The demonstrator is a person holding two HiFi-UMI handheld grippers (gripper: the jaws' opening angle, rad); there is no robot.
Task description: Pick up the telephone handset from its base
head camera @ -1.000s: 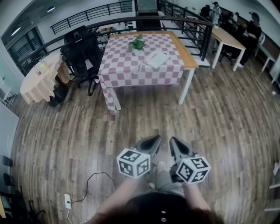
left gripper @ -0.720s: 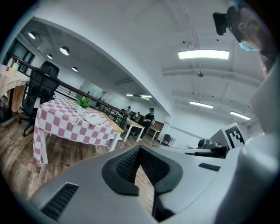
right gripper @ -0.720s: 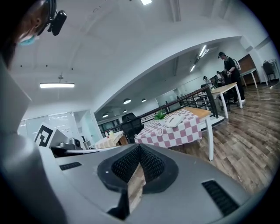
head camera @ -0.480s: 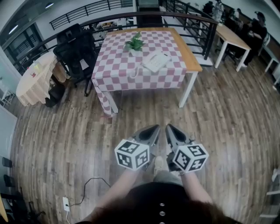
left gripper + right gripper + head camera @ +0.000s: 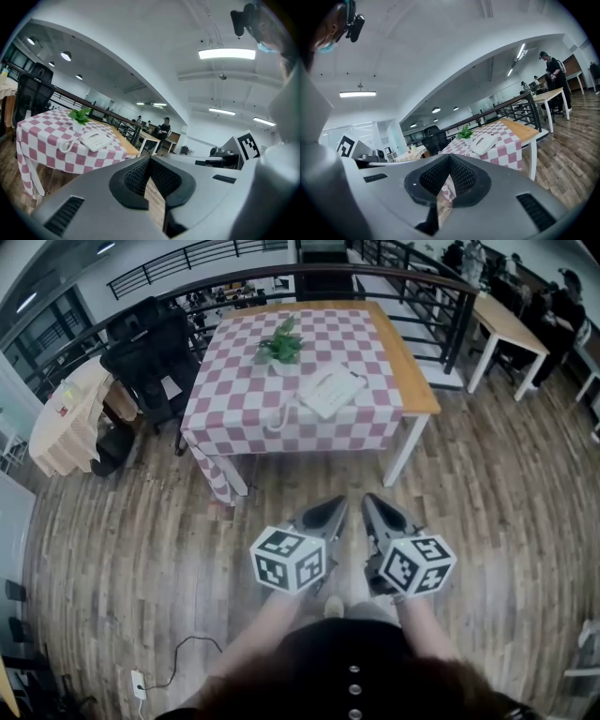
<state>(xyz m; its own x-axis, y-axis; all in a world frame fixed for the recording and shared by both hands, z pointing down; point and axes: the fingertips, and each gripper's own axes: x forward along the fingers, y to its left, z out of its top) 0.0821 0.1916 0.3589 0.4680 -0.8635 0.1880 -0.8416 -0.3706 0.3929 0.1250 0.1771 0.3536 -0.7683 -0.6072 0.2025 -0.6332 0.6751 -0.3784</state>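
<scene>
The left gripper and right gripper are both closed on nothing, well short of the telephone lying on the checked table beside the plant; walk closer, then open one before reaching for the handset. Since a second ago the table has drawn nearer

Both arms reach forward. The left claw and right claw are level, side by side, tips converging. Each claw's jaws are closed tip to tip and empty. The left forearm and right forearm appear bare.
</scene>
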